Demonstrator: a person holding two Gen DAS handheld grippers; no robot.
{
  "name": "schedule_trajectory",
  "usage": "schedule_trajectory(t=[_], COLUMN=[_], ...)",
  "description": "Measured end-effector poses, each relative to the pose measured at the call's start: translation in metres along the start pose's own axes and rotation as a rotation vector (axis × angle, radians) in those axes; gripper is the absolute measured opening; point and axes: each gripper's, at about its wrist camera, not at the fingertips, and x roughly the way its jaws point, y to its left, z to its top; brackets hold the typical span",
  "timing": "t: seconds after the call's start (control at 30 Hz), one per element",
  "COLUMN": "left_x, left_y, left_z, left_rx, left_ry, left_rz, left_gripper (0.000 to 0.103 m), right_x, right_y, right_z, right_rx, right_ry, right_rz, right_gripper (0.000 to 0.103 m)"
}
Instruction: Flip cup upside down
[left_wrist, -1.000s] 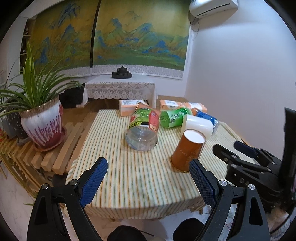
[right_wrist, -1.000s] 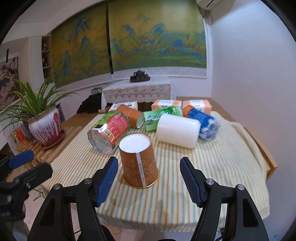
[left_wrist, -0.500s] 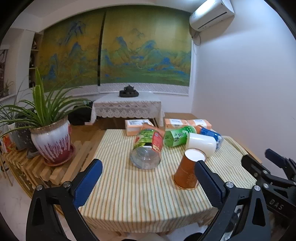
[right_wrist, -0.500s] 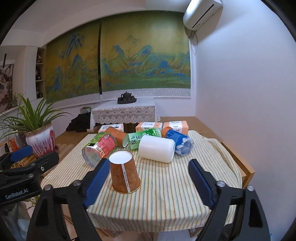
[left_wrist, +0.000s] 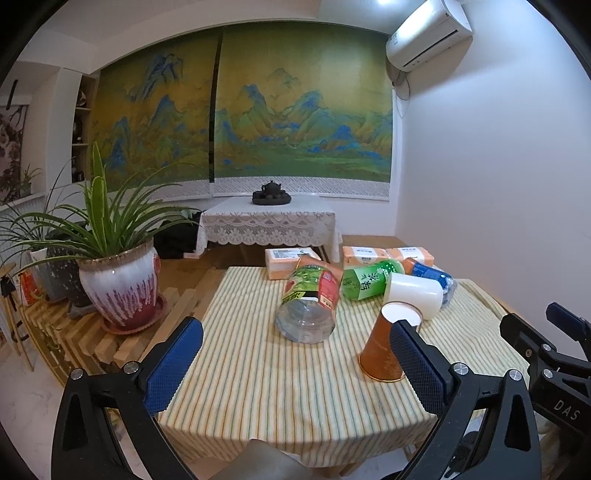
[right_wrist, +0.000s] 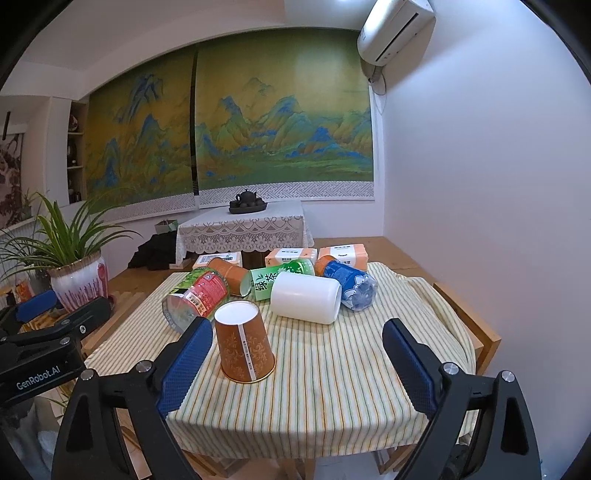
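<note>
Both tongs, left (left_wrist: 295, 365) and right (right_wrist: 297, 363), hover spread wide and empty at the tabletop's (right_wrist: 332, 391) near edge. The orange paper cup (right_wrist: 244, 341) stands upside down on the striped cloth, apart from both, bare cloth around its rim.

A wide green-and-gold mountain mural (right_wrist: 229, 133) fills the far wall ahead of me, an air conditioner (right_wrist: 395, 29) mounted high beside it. Below stands a lace-draped side table (right_wrist: 242, 229); a potted plant (left_wrist: 114, 266) sits left on wooden slats (left_wrist: 110, 339)
</note>
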Motion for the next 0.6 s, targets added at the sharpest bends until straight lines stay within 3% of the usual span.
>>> schedule_trajectory(t=[0.6], left_x=[-0.0046], left_y=[0.0018], left_z=[0.0], left_rx=[-0.002], left_ry=[0.0], left_rz=[0.002], left_gripper=[0.102], right_x=[-0.0051], right_y=[0.0027], right_z=[0.0019], right_rx=[0.01], right_ry=[-0.027], right_rz=[-0.006], right_gripper=[0.091])
